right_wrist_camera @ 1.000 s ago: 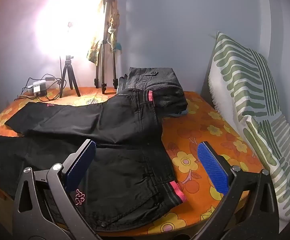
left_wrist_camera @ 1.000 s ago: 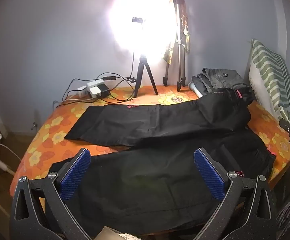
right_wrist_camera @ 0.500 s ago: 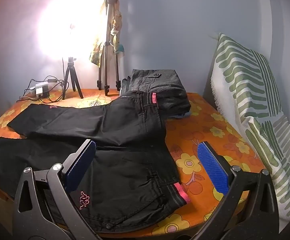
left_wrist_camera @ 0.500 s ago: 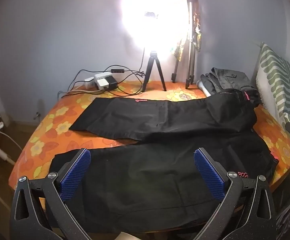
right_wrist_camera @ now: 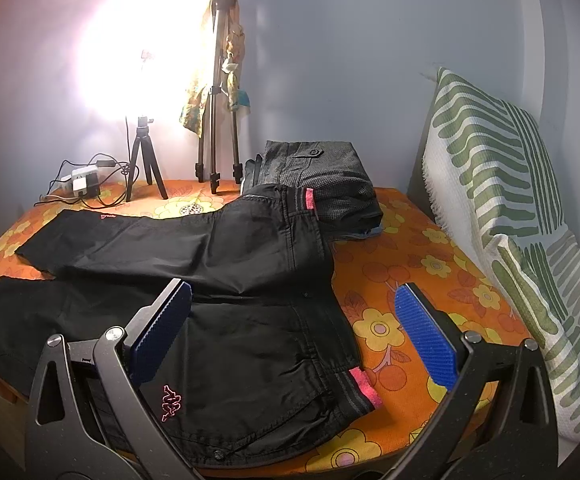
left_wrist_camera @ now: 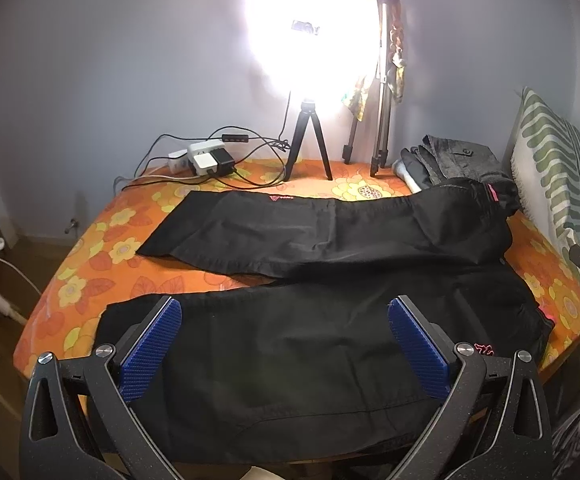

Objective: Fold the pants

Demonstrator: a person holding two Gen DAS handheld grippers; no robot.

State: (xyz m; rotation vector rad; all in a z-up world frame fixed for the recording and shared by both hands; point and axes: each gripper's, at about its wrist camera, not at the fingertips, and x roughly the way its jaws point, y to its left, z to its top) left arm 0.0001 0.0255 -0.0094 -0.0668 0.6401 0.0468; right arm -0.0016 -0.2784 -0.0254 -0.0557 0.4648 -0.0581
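Note:
Black pants (left_wrist_camera: 309, 340) with pink waistband trim lie spread on the orange flowered bed (left_wrist_camera: 102, 252), legs pointing left, waist at the right. The far leg (left_wrist_camera: 290, 228) lies apart from the near leg. In the right wrist view the pants (right_wrist_camera: 250, 280) show a pink logo near the front edge and the waistband (right_wrist_camera: 361, 388) at the right. My left gripper (left_wrist_camera: 286, 344) is open and empty above the near leg. My right gripper (right_wrist_camera: 293, 336) is open and empty above the waist area.
A bright lamp on a small tripod (left_wrist_camera: 307, 140), a taller tripod (left_wrist_camera: 381, 92) and a power strip with cables (left_wrist_camera: 210, 158) stand at the back. Folded grey clothes (right_wrist_camera: 317, 176) lie at the back right. A green striped pillow (right_wrist_camera: 501, 208) leans at the right.
Both grippers have drawn back and risen a little, so more of the bed and pants shows. The pants have not moved.

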